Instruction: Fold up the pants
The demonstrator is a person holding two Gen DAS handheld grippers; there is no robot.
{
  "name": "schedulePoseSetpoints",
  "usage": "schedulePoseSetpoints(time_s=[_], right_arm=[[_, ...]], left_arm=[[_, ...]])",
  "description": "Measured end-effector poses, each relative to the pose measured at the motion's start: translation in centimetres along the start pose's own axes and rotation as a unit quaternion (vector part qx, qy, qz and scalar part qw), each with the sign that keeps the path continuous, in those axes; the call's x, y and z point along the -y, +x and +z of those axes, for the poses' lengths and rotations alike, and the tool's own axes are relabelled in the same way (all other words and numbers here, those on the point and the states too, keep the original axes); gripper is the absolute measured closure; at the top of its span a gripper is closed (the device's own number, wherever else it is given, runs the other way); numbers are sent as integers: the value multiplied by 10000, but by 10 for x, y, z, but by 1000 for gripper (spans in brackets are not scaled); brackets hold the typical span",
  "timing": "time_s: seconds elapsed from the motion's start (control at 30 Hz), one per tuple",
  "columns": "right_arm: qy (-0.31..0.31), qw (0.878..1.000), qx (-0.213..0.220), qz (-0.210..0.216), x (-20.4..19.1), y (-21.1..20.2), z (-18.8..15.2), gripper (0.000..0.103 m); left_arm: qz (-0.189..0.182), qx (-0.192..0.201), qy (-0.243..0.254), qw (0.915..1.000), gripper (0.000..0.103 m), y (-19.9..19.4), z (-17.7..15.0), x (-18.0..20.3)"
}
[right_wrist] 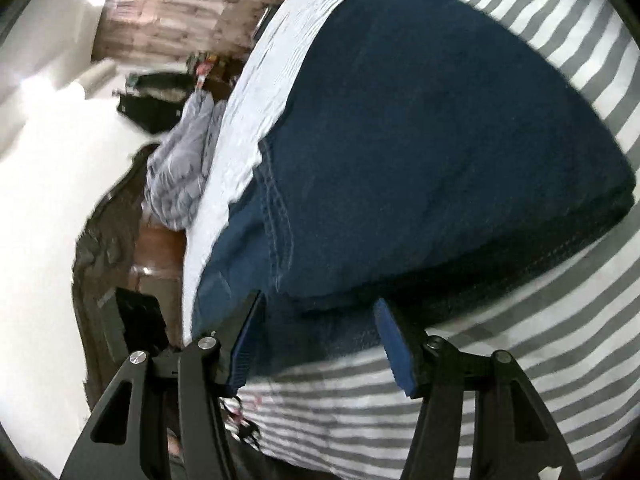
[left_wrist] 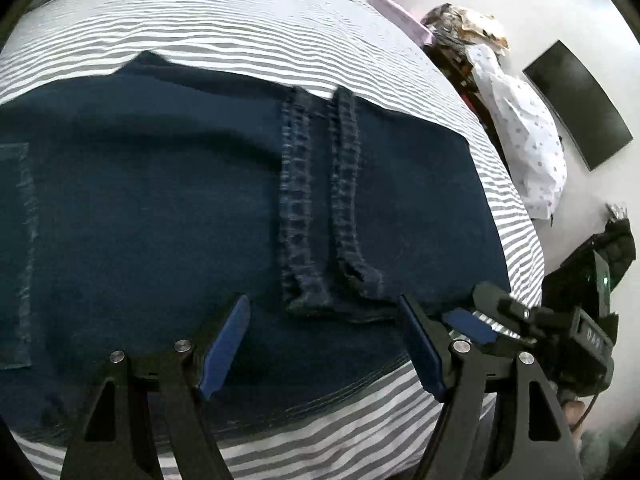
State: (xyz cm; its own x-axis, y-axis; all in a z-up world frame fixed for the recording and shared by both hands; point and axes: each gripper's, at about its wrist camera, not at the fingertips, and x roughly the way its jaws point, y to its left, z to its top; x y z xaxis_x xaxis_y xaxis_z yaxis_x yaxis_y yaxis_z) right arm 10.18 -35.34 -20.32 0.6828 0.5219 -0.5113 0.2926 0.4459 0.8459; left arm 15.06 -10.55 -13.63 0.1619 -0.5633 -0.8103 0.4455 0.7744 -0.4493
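Dark blue denim pants [left_wrist: 160, 208] lie folded on a grey-and-white striped bed sheet [left_wrist: 248, 20]. Two leg hems [left_wrist: 320, 200] lie side by side on top of the fold. My left gripper [left_wrist: 324, 344] is open, just above the near edge of the pants, holding nothing. The right gripper shows at the left wrist view's right [left_wrist: 480, 316], by the pants' near right corner. In the right wrist view the pants [right_wrist: 420, 140] form a thick folded stack. My right gripper [right_wrist: 320, 340] is open and straddles the stack's near edge.
A white dotted cloth [left_wrist: 528, 128] hangs beside the bed, below a black wall panel [left_wrist: 580, 108]. A grey quilted garment [right_wrist: 180, 160] and dark bags [right_wrist: 152, 100] lie off the bed's left side on a wooden floor.
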Motion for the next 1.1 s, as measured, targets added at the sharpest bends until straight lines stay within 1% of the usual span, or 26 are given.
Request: schedulePoseSetpoints(time_s=[0.1, 0.13, 0.2, 0.27, 0.33, 0.37, 0.4, 0.43, 0.5, 0.53, 0.57, 0.6, 0.63, 0.7, 0.73, 0.77, 0.8, 0.83, 0.9, 0.93, 1.0, 1.03, 1.07, 1.1], right_arm=[[73, 9996, 195, -167, 7, -7, 9, 48], [122, 9992, 304, -228, 11, -12, 12, 48], [269, 9980, 510, -256, 20, -23, 19, 48], [501, 9949, 823, -300, 33, -41, 27, 48], [735, 9917, 1029, -245, 48, -54, 34, 49], [854, 9907, 1046, -149, 54, -56, 36, 50], [1001, 9897, 1018, -5, 60, -57, 38, 51], [1094, 9887, 1020, 79, 65, -57, 38, 52], [983, 9899, 1022, 30, 64, -56, 38, 52], [906, 9905, 1035, -17, 62, -56, 37, 52], [870, 9907, 1046, -34, 60, -55, 37, 52], [848, 9909, 1048, -33, 60, -54, 38, 52], [865, 9907, 1049, 5, 61, -54, 39, 52], [938, 9899, 1060, 79, 63, -54, 39, 52], [973, 9896, 1058, 109, 65, -52, 39, 52], [978, 9895, 1059, 112, 66, -52, 40, 52], [976, 9895, 1064, 106, 66, -52, 40, 52], [995, 9891, 1077, 103, 67, -54, 39, 52], [1056, 9886, 1067, 107, 70, -54, 40, 52], [1130, 9879, 1056, 135, 71, -53, 41, 52], [1229, 9871, 1011, 177, 75, -54, 42, 56], [1203, 9879, 974, 108, 74, -55, 41, 63], [1173, 9887, 938, -2, 74, -55, 41, 74], [1144, 9893, 899, -90, 74, -55, 41, 79]], left_arm=[[-74, -54, 104, 9999, 26, 9, 4, 13], [29, -54, 125, 9999, 25, 13, 5, 17], [31, -36, 104, 9999, 22, 16, 5, 19], [-70, -35, -10, 10000, 22, 15, 6, 19], [-174, -48, -180, 9997, 22, 16, 8, 17], [-187, -60, -234, 9995, 22, 17, 9, 17], [-147, -50, -267, 9995, 22, 17, 11, 16], [-28, -3, -241, 9997, 22, 19, 13, 18], [182, 40, -183, 9997, 22, 23, 14, 25], [265, 65, -169, 9995, 24, 25, 14, 28], [402, 105, -127, 9991, 29, 26, 13, 32], [530, 161, -68, 9984, 44, 27, 12, 36], [783, 224, 60, 9967, 56, 29, 10, 41], [976, 259, 172, 9947, 64, 31, 8, 42], [1010, 297, 167, 9943, 72, 31, 8, 42], [1041, 329, 179, 9939, 74, 29, 9, 43], [1091, 364, 213, 9931, 84, 28, 9, 44], [1244, 411, 345, 9908, 87, 28, 9, 48], [1403, 395, 585, 9876, 87, 29, 6, 52], [1526, 420, 763, 9844, 87, 30, 4, 57], [1680, 437, 944, 9803, 88, 31, 1, 62], [1740, 449, 1010, 9785, 88, 31, 0, 64], [1754, 462, 1007, 9783, 88, 31, 0, 65], [1746, 461, 977, 9787, 88, 30, 1, 65]])
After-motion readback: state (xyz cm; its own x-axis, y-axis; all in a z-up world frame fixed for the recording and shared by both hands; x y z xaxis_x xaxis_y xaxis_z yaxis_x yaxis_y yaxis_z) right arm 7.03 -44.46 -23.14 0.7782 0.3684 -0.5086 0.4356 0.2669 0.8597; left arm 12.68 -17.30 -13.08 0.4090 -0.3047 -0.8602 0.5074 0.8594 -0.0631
